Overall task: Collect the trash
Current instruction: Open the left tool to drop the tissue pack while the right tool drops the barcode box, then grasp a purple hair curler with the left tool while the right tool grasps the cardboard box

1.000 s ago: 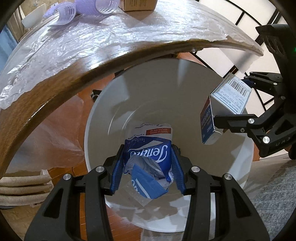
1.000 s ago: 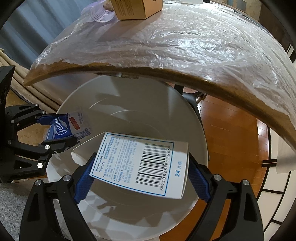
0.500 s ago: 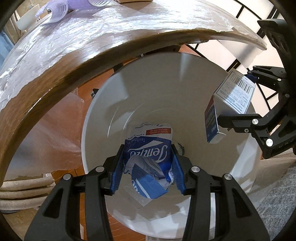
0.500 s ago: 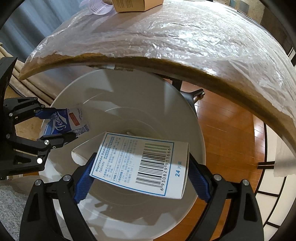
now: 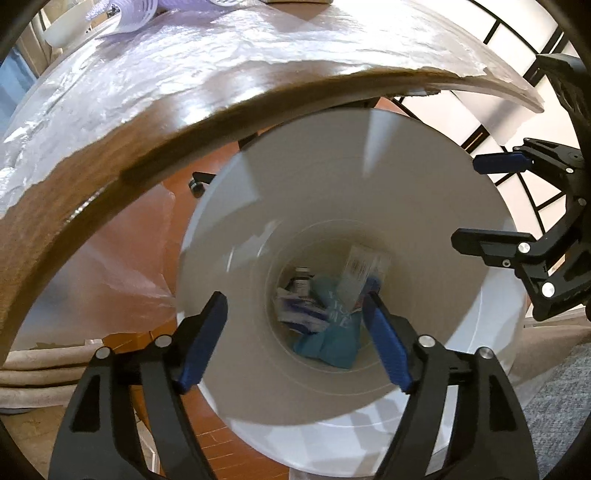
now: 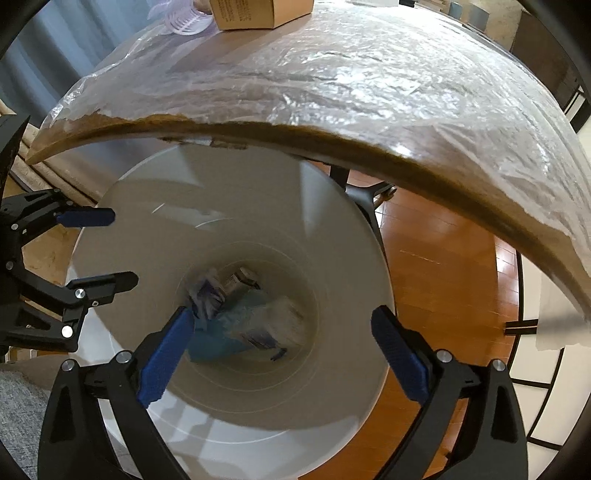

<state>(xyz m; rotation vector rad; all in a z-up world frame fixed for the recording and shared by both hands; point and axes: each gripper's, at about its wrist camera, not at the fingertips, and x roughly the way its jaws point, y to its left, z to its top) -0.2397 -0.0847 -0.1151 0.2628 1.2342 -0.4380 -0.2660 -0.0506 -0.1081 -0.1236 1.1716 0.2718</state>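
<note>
Both grippers hang over a white waste bin [image 5: 332, 166] [image 6: 240, 206] that stands on the floor under the table edge. My left gripper [image 5: 295, 332] [image 6: 122, 249] has its jaws opening, with nothing between the blue pads. My right gripper [image 6: 282, 321] [image 5: 469, 201] is also opening and holds nothing. Deep in the bin lie a blue tissue packet [image 5: 299, 314] [image 6: 207, 291], a white medicine box with a barcode [image 5: 360, 273] [image 6: 269, 321], both motion-blurred, and a teal wrapper [image 5: 332, 339].
A wooden table under crinkled plastic film [image 5: 184, 74] [image 6: 369, 92] arches over the bin. On it stand a cardboard box [image 6: 258, 11] and a pale purple plastic item [image 5: 129, 14] [image 6: 184, 22]. A chair caster [image 5: 197, 182] and a grey rug [image 5: 554, 387] flank the bin.
Both grippers have opened. The tissue packet left the left gripper and the barcode box left the right; both now lie at the bottom of the bin.
</note>
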